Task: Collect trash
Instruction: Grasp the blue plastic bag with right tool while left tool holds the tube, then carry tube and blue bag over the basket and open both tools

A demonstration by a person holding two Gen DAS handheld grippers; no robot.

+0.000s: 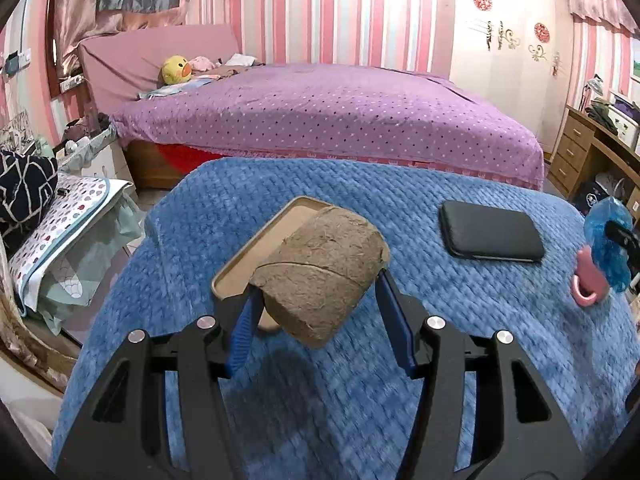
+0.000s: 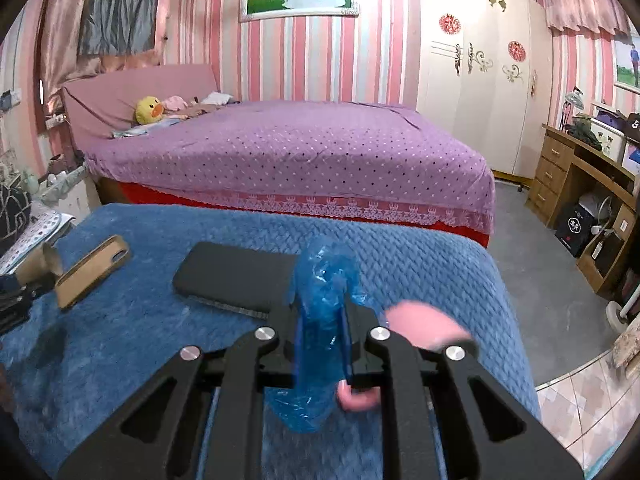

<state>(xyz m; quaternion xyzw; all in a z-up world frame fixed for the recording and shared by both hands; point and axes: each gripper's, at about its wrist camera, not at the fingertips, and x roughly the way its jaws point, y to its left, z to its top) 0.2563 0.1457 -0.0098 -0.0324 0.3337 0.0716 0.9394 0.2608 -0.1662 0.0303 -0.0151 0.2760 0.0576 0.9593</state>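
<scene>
While no writing reads, left hand-held gripper (image 1: 316, 300) clamps a cardboard roll (image 1: 320, 276); right hand-held gripper (image 2: 324, 320) pinches blue plastic (image 2: 320, 320).

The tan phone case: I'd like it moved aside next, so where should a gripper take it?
Grip the tan phone case across its narrow width, on the two raised long rims, coming from above. It lies flat, open side up, on the blue blanket, so probably only the rims offer purchase.

I am finding almost no text that I can read. On a dark bag (image 2: 635, 125) on the wooden desk (image 2: 560, 168), a white mark like the letter "G" is showing. A black bag (image 2: 575, 222) under it is carrying a white emblem, too small to read.
</scene>
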